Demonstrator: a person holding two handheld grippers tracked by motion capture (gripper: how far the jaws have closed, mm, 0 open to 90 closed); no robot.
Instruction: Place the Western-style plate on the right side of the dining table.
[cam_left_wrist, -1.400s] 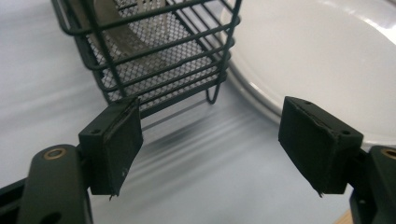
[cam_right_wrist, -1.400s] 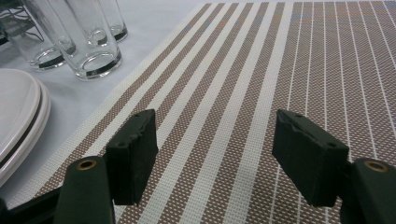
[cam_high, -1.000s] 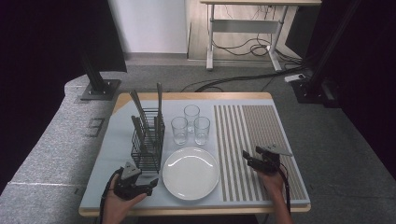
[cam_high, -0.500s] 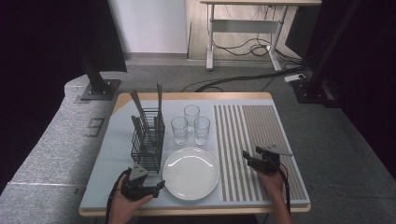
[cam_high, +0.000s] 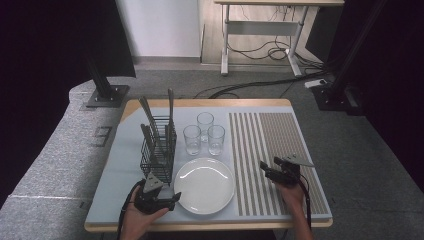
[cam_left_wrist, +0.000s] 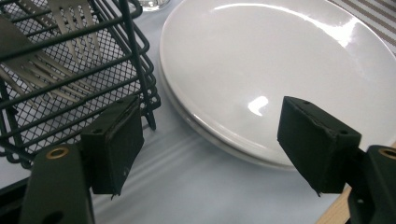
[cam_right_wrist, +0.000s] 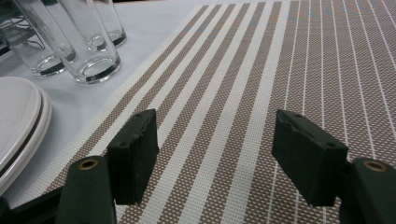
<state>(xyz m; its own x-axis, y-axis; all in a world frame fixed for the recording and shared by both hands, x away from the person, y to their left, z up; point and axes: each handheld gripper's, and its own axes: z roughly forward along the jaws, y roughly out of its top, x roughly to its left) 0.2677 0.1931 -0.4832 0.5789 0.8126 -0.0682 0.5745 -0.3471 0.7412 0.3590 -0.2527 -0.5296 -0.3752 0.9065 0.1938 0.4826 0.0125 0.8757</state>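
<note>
The left gripper (cam_high: 172, 198) sits at the lower left of the high view, its jaws standing wide apart with nothing between them. They point toward the near left rim of the white plate (cam_high: 204, 185), which lies in the lower middle of the frame on the pale desk (cam_high: 120, 170). In the left gripper view the plate (cam_left_wrist: 275, 70) shows a second rim beneath it, so it looks like two plates stacked. One jaw stands just beside the corner of the black wire cutlery basket (cam_left_wrist: 70, 88); the other hangs over the plate's edge. That spread suits a grasp across the rim, so I judge the plate is the thing being reached for.

The right gripper (cam_high: 265, 167) rests at the lower right of the high view over the striped placemat (cam_high: 280, 140), jaws open and empty. It is well apart from the plate, probably waiting by the spot where the plate could go.

Three drinking glasses (cam_high: 204, 132) stand in a cluster above the plate. The basket (cam_high: 157, 150) holds forks (cam_left_wrist: 70, 23), tines down and handles up, left of the plate.
</note>
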